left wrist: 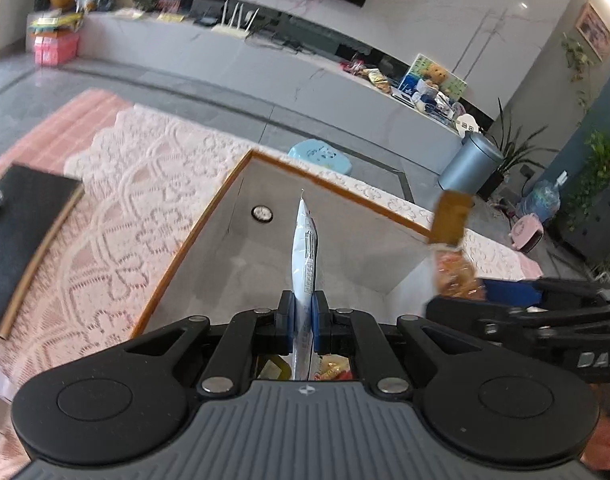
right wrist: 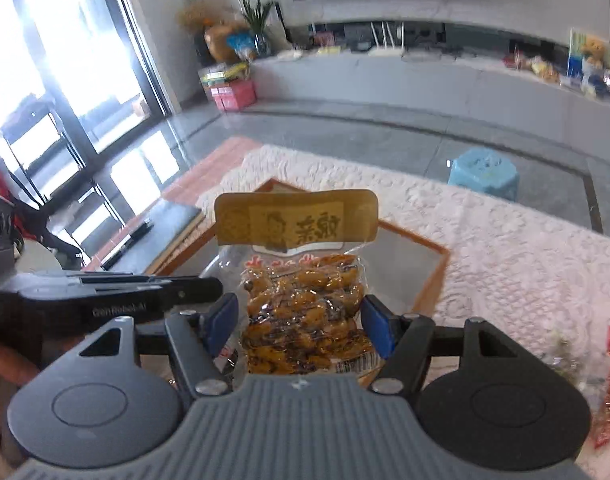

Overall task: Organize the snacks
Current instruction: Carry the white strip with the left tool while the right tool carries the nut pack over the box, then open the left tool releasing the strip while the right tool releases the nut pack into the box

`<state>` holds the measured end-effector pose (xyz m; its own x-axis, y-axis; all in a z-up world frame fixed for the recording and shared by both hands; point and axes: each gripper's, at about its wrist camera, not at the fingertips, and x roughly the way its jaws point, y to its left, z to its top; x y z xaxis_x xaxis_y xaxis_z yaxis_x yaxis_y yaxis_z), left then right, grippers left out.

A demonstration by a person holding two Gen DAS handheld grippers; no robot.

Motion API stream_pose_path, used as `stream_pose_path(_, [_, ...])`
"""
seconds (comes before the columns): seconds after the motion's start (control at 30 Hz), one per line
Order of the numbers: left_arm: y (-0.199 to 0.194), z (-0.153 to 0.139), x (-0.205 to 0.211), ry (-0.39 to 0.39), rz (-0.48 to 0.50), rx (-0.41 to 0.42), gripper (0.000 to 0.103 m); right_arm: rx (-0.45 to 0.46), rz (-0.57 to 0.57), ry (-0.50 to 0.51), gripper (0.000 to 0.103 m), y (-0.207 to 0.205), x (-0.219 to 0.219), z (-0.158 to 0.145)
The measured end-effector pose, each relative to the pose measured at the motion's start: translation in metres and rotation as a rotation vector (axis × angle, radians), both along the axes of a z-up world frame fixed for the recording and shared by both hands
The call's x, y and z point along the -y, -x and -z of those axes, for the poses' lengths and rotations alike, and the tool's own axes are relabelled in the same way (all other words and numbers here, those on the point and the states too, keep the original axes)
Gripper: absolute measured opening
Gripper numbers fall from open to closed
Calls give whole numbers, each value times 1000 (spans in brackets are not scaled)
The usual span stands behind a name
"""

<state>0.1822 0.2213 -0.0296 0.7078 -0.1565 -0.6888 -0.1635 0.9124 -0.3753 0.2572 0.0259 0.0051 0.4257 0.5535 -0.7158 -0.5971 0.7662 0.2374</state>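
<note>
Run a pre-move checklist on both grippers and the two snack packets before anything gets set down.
1. Left gripper clamped on white packet: ok.
2. White packet upright, edge-on, held near its lower end: ok.
3. Yellow-topped snack bag sits between right gripper pads: ok.
4. Right pads pressing the bag firmly: cannot tell.
5. Grey tray below has bare floor: ok.
6. The two grippers apart: ok, though close.

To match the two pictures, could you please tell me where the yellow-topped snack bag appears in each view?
Left wrist view: the yellow-topped snack bag is at the right edge, blurred, above the right gripper.
Right wrist view: the bag is at the centre, between that gripper's pads.
Shared landmark: the blue stool.
</note>
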Motion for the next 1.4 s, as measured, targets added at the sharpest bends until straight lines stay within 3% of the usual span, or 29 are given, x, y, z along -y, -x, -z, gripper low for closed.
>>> stream_pose_path(0.1, [-5, 14, -10, 73, -4, -13, 8, -52, 7, 43, 66, -17, -19, 14])
stream_pose_path(0.3, [-11, 33, -15, 101, 2, -62, 8, -45, -55, 245, 66, -31, -49, 40])
stream_pose_path(0.63, [-18, 39, -5, 32, 30, -97, 10, -53, -142, 491, 66, -35, -70, 72])
stream_pose_path(0.97, [-18, 38, 5, -53, 50, -108, 14, -26, -165, 581, 66, -43, -80, 90])
stream_pose_path(1.1, [-16, 36, 6, -73, 50, -95, 23, -13, -166, 597, 66, -40, -82, 89])
stream_pose_path(1.2, [-15, 36, 5, -68, 39, -89, 30, -3, -159, 611, 67, -40, -81, 88])
stream_pose_path(1.4, [-9, 32, 0, -37, 18, -55, 32, 9, -144, 602, 73, -36, -78, 81])
